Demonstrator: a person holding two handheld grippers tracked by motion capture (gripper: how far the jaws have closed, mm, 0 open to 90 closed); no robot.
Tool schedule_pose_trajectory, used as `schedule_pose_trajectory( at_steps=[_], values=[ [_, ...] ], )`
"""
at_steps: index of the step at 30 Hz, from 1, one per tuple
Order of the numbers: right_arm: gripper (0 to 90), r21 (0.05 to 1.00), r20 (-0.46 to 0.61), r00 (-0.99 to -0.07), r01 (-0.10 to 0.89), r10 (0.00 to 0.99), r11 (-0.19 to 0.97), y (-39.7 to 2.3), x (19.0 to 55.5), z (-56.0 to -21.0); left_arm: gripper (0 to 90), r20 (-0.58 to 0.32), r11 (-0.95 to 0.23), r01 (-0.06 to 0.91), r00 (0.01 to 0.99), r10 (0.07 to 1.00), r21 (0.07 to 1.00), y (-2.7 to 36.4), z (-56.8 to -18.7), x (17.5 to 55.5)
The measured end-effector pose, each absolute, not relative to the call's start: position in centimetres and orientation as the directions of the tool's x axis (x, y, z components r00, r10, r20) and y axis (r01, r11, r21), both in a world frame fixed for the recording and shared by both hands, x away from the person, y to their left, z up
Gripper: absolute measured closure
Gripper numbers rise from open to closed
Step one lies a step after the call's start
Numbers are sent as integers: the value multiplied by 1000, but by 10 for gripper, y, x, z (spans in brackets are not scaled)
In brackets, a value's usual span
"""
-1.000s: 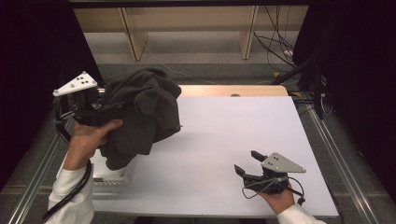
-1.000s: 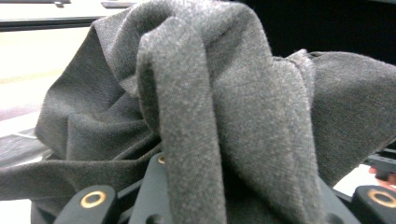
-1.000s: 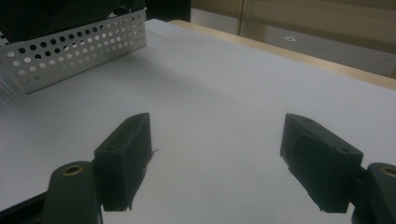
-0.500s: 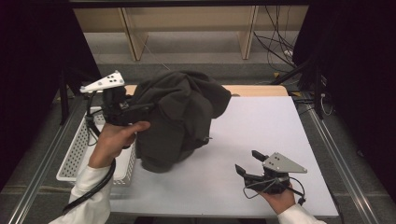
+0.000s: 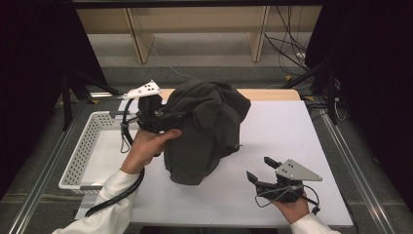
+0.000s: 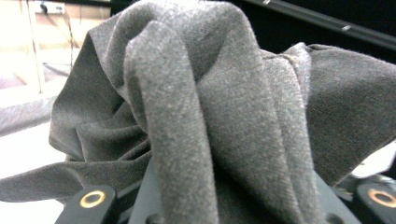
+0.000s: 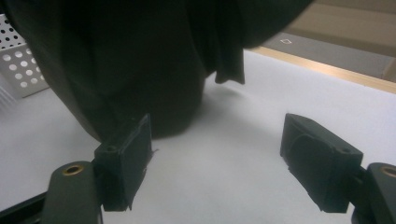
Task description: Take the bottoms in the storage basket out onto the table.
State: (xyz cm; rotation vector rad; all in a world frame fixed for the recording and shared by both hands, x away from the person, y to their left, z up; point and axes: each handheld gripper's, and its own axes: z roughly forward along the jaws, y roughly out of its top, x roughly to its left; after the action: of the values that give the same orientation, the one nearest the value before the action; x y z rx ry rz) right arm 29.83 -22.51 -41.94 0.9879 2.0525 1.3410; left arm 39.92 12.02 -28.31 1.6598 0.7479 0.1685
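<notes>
Dark grey garment [image 5: 207, 129] is hanging bunched from your left tongs [image 5: 168, 118], lifted above the bench [image 5: 292, 126], w/ its lower folds drooping down toward the white surface near the bench's middle-left; can't tell if the bottom edge is touching. In the left gripper view, the cloth [image 6: 201, 116] is rising in thick folds right betw. the two black jaws, so you're pinching the garment there, jaws pressed in on the fabric. Your left hand [image 5: 146, 146] is wrapping the gripper body, held just right of the white perforated basket [image 5: 87, 146], which is sitting at the bench's left edge. The grey three-cornered plate is showing on top of the left tongs, cable trailing down along your white sleeve [image 5: 109, 204]. Your right tongs [image 5: 256, 170] are resting low near the front-right of the bench, well apart from the garment, jaws spread wide w/ nothing betw. them. In the right gripper view, the right tongs [image 7: 215, 158] are showing bare white bench betw. the two pads, w/ the dark garment [image 7: 140, 56] hanging ahead and to the left, and a corner of the basket [image 7: 21, 60] behind it. Your right hand [image 5: 292, 209] is gripping from the bottom edge.
</notes>
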Motion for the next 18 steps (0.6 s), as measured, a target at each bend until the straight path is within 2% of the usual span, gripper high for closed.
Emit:
schedule_pose_trajectory(
  at_steps=[6,12,18],
  values=[
    [259,918,-18,-615,302,788,256,-226,298,-419,715,-367,-30,463,738,567,886,98,-320,418],
    [259,918,-21,-613,301,790,258,-226,298,-419,683,-354,-43,461,734,580,886,72,-337,424],
    [258,921,-32,-609,289,792,259,-227,297,-419,586,-353,-97,488,741,571,867,52,-351,425]
  ],
)
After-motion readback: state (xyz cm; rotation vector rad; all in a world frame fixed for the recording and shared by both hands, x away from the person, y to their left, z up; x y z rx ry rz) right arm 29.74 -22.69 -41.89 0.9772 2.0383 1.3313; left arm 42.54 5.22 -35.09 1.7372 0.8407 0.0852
